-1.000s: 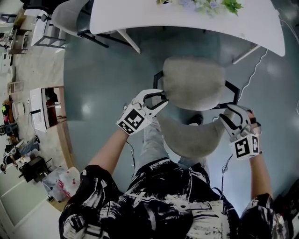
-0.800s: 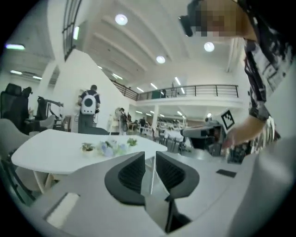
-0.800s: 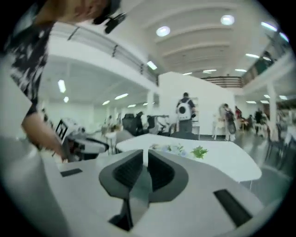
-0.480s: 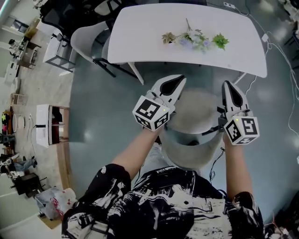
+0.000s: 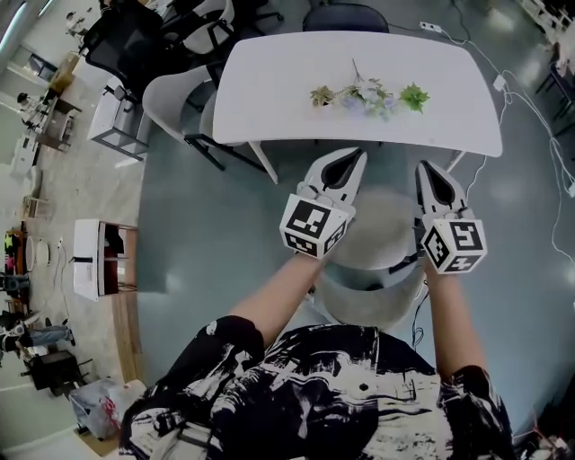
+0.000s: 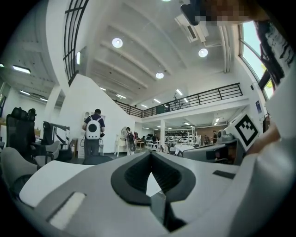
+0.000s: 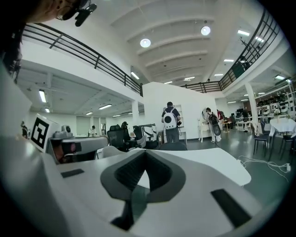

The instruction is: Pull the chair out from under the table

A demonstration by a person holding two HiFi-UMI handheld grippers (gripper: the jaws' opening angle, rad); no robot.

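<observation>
The grey chair (image 5: 384, 235) stands just in front of the white table (image 5: 269, 99), its seat near the table's front edge and its backrest (image 5: 368, 301) toward me. Both grippers are held up level above the seat, pointing at the table. My left gripper (image 5: 353, 158) hovers over the seat's left side, and its jaws have closed together on nothing (image 6: 150, 155). Over the right side, my right gripper (image 5: 429, 171) is likewise shut and empty (image 7: 145, 152). Neither touches the chair.
A spray of artificial flowers (image 5: 368, 90) lies on the table. A white chair (image 5: 175, 90) is at the table's left end, a dark chair (image 5: 346, 16) on its far side. Cables (image 5: 530, 90) run over the floor at right. A low shelf (image 5: 99, 260) stands at left.
Both grippers were down at the chair's sides, jaws parted at its frame. They have come off it, risen above the seat and turned level, with jaws now closed.
</observation>
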